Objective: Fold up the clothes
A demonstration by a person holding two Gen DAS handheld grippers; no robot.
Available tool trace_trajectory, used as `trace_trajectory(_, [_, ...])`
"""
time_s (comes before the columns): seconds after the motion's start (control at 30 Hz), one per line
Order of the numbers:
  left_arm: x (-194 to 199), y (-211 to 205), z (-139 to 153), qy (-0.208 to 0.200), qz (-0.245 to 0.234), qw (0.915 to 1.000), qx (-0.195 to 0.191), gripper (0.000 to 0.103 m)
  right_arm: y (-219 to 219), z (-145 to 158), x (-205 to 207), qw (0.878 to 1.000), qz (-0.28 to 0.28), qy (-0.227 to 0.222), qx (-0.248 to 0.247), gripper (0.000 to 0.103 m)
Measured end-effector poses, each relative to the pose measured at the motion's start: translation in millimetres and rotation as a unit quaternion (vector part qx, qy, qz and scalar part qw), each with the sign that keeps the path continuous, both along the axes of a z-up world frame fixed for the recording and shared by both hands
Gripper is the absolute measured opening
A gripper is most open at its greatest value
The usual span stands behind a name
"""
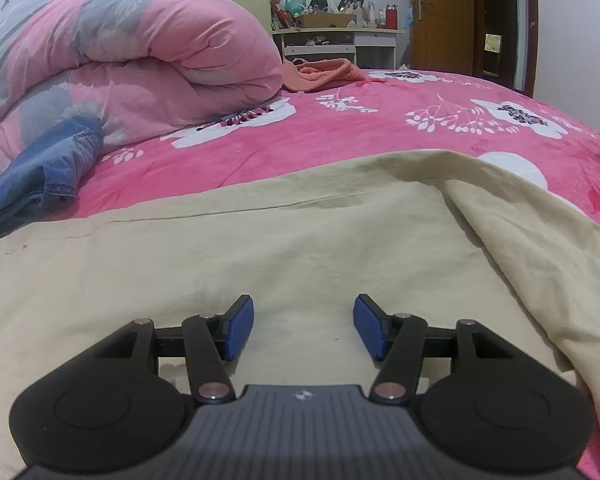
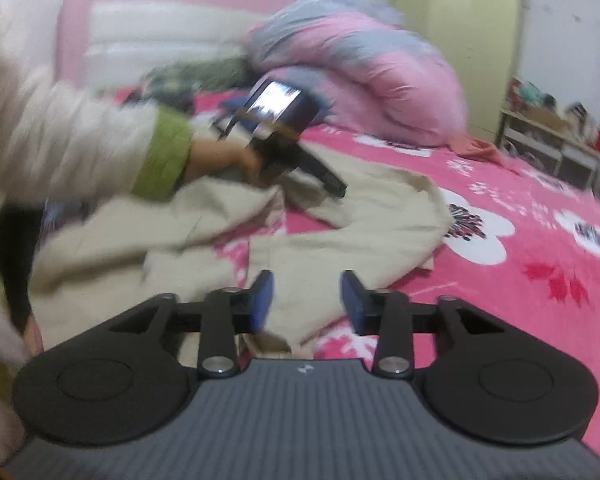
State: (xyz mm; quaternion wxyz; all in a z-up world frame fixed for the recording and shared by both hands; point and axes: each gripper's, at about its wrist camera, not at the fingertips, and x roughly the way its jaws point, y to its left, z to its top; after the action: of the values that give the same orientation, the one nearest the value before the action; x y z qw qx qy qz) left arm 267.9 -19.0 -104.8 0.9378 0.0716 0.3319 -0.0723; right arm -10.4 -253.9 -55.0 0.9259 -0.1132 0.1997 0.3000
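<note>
**Both jaws open over the beige garment: set the fold before gripping**

Jaws: the left gripper [image 1: 304, 326] stands about half open with nothing between its blue pads; it sits low over the beige garment [image 1: 260, 248], pointing down across the cloth. The right gripper [image 2: 306, 300] is also partly open and holds nothing. Cloth lies below its gap, but the pads do not press on it. The right wrist view is blurred, so fine contact cannot be confirmed there.

Location of the work item: the beige garment lies spread on the pink flowered bed sheet [image 1: 380, 140]. In the left view it is mostly flat, with one raised fold running along its right side. In the right view it is bunched and twisted, with a loose end trailing toward the right gripper. The person's left hand [image 2: 224, 160] holds the other tool over the far part of the cloth.

Procedure, as judged from this state:
1. Pin or pinch one edge with the left gripper.
2. Take the loose end with the right gripper, gripping a single layer.
3. Draw the cloth taut before laying it over, so no crease is trapped.

Containers: a cardboard box [image 1: 324, 20] on the far shelf unit [image 1: 340, 40] carries bottles and small items; their kinds cannot be told. Blue jeans [image 1: 40, 168] and a rolled pink quilt [image 1: 140, 60] lie on the bed, well apart from the right gripper
</note>
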Motion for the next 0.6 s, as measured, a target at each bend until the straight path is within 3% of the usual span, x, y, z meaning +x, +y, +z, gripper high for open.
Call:
trace_trajectory(0.03, [0,0,0,0.000,0.000,1.0000,0.000,0.058,1,1,1,1.000,-0.005,-0.003,0.009,0.053])
trace_trajectory(0.2, [0,0,-1,-0.001,0.000,1.0000,0.001,0.058,46,-1,15,1.000,0.001,-0.007,-0.011,0.053])
trace_trajectory(0.33, [0,1,-1,-0.001,0.000,1.0000,-0.003,0.058,82,-15,36,0.999,-0.004,0.019,-0.046,0.053])
trace_trajectory(0.43, [1,3,-1,-0.001,0.000,1.0000,-0.007,0.058,95,-31,61,0.995,-0.020,0.065,-0.072,0.050])
trace_trajectory(0.5, [0,4,-2,-0.002,0.000,0.9999,-0.011,0.058,94,-37,70,0.993,-0.029,0.084,-0.077,0.035])
trace_trajectory(0.53, [0,5,-2,-0.002,0.000,0.9999,-0.014,0.058,91,-36,73,0.993,-0.035,0.086,-0.074,0.016])
trace_trajectory(0.57, [0,6,-2,-0.002,0.000,0.9999,-0.017,0.058,86,-31,75,0.993,-0.043,0.086,-0.067,0.007])
trace_trajectory(0.6, [0,7,-2,-0.002,0.000,0.9998,-0.019,0.058,81,-25,77,0.993,-0.055,0.080,-0.064,0.005])
